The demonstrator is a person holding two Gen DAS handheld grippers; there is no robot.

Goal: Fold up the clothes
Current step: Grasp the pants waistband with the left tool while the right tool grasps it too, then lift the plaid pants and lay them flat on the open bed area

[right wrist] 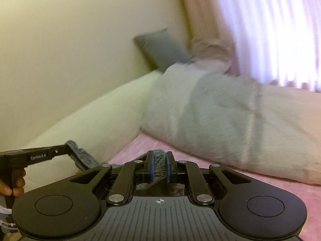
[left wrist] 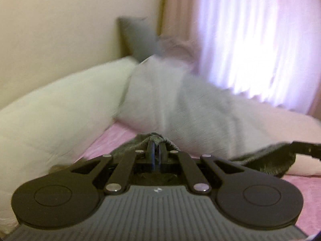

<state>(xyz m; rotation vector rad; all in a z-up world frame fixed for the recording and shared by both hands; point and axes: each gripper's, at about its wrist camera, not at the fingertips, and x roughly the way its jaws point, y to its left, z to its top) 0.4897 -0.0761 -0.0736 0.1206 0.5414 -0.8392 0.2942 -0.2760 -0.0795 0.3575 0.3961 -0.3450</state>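
A dark grey fuzzy garment (left wrist: 268, 160) hangs stretched between my two grippers above a pink bed. In the left wrist view my left gripper (left wrist: 157, 140) is shut on one bunched edge of it. The cloth runs off to the right, where my right gripper (left wrist: 295, 143) holds the other end. In the right wrist view my right gripper (right wrist: 159, 156) has its blue pads (right wrist: 152, 166) pressed on a fold of the garment (right wrist: 158, 168). At the left of that view the left gripper (right wrist: 67, 147) pinches the cloth, with a person's hand (right wrist: 16, 182) on its handle.
A pink sheet (right wrist: 291, 190) covers the bed. A long white bolster (left wrist: 60, 110) lies along the cream wall. A grey and white pillow (right wrist: 210, 110) and a small grey cushion (right wrist: 162, 48) sit at the head. A bright pink curtain (left wrist: 250, 40) hangs behind.
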